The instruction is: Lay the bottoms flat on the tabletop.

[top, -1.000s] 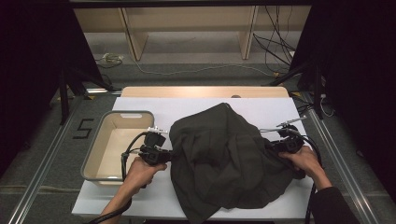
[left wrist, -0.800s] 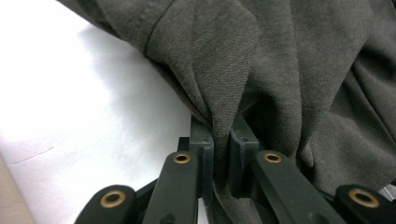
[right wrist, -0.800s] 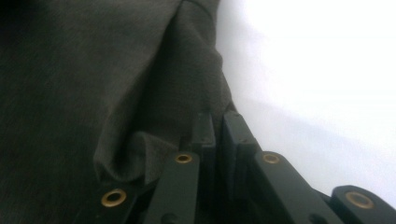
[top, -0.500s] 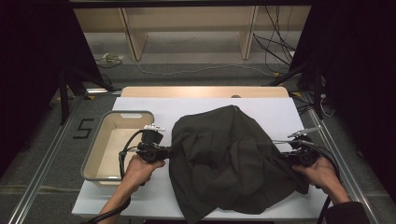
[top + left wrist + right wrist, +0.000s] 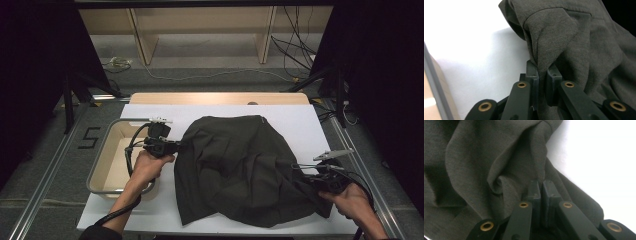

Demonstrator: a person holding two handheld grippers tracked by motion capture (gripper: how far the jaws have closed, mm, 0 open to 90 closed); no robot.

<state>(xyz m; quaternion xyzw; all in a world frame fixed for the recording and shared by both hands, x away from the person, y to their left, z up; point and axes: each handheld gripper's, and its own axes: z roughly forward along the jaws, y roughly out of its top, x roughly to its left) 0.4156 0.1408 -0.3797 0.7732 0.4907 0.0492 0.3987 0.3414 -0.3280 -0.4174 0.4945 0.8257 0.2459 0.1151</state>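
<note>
At the white table (image 5: pixel 150 220), I hold a dark grey-green garment (image 5: pixel 240 165) stretched between my two tongs. My left gripper (image 5: pixel 176 146) is clamped on a fold at the cloth's left edge, just beside the beige plastic bin (image 5: pixel 102 172); in the left gripper view that fold (image 5: pixel 541 50) rises from between the nearly closed jaws. My right gripper (image 5: pixel 312 179) pinches the garment's lower right corner near the table's right edge, its jaws pressed together on a bunched ridge of fabric (image 5: pixel 539 173) in the right gripper view. The garment lies rumpled across the middle of the table, its right side drawn out toward my right hand (image 5: pixel 352 205).
</note>
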